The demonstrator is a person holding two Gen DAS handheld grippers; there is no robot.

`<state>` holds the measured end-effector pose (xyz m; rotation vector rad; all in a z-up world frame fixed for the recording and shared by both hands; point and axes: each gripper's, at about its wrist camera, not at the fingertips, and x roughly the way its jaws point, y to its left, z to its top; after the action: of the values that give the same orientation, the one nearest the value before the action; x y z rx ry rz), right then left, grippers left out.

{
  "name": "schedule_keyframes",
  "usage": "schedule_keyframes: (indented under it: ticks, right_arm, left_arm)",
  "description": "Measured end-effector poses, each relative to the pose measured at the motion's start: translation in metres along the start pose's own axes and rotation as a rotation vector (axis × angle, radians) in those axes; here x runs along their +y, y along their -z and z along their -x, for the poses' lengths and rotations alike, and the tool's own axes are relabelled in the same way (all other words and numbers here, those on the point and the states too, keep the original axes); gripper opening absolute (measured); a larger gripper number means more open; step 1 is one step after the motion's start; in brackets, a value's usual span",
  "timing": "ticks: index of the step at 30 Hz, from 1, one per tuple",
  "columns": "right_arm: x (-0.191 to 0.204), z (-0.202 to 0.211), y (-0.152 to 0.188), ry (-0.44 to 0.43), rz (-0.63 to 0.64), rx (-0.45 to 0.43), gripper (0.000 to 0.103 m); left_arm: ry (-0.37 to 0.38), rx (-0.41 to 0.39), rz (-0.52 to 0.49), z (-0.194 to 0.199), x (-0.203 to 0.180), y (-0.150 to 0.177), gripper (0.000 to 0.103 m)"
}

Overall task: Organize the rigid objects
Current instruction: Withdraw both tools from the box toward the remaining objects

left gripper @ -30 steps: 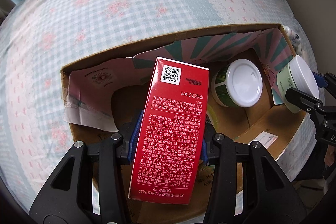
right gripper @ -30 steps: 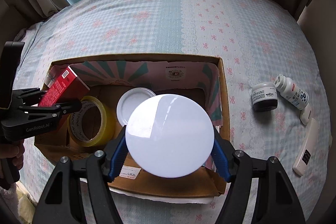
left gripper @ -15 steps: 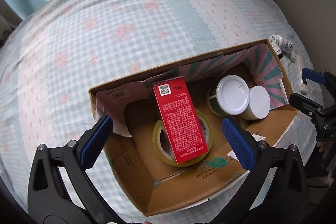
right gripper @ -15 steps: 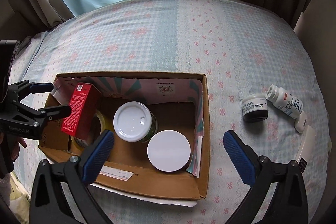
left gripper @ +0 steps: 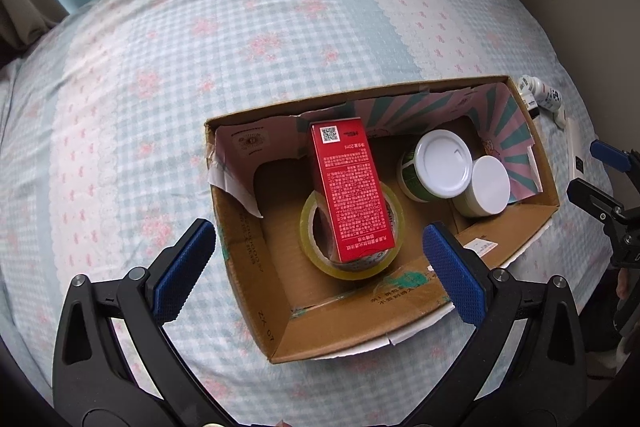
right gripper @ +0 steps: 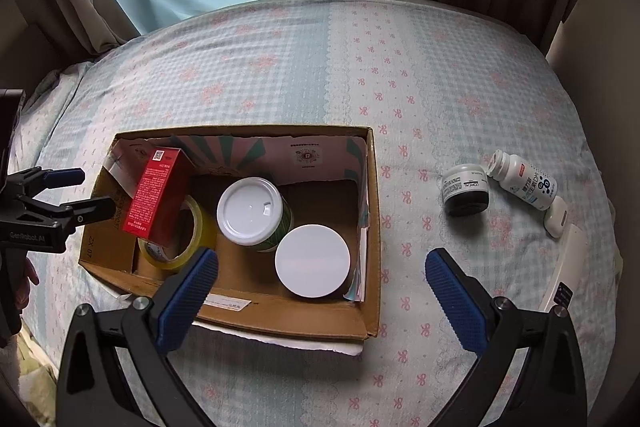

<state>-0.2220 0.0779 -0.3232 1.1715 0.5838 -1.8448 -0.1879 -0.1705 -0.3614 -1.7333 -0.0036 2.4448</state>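
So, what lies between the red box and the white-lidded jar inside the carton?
The green cup with a white lid stands between the red box and the jar, seen in the right wrist view.

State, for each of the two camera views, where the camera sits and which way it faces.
Left wrist: on the left tongs, above the brown cardboard box's left end, facing down; open blue-padded fingers show.
Right wrist: on the right tongs, over the box's near right side, facing down; its fingers and the left tongs show.
Shared: the box, tall red printed carton, yellow tape roll.
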Motion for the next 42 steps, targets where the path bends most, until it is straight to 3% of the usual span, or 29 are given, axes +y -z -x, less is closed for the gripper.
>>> schedule_keyframes:
  ticks: [7,12,17,27,34,42]
  right_arm:
    - [-0.006,0.026,0.002,0.014,0.020,-0.056,0.103]
    - [-0.031,0.049,0.004,0.025,-0.009,-0.102,0.103]
    - [-0.070,0.081,0.002,0.044,-0.013,-0.157,0.103]
    - [-0.178,0.134,-0.013,0.097,-0.024,-0.235,0.103]
    - [-0.248,0.125,-0.023,0.078,-0.027,-0.216,0.103]
    - [-0.295,0.087,-0.023,0.043,0.028,-0.186,0.103]
  left_arm:
    - [0.010,-0.015,0.092,0.022,-0.006,0.010,0.103]
    - [0.005,-0.057,0.181,0.044,-0.036,0.015,0.103]
    - [0.033,-0.095,0.236,0.064,-0.083,0.012,0.103]
    - [0.019,-0.141,0.232,0.085,-0.199,-0.026,0.103]
    - [0.016,-0.119,0.265,0.069,-0.260,-0.054,0.103]
    - [-0.011,-0.076,0.282,0.026,-0.303,-0.082,0.103]
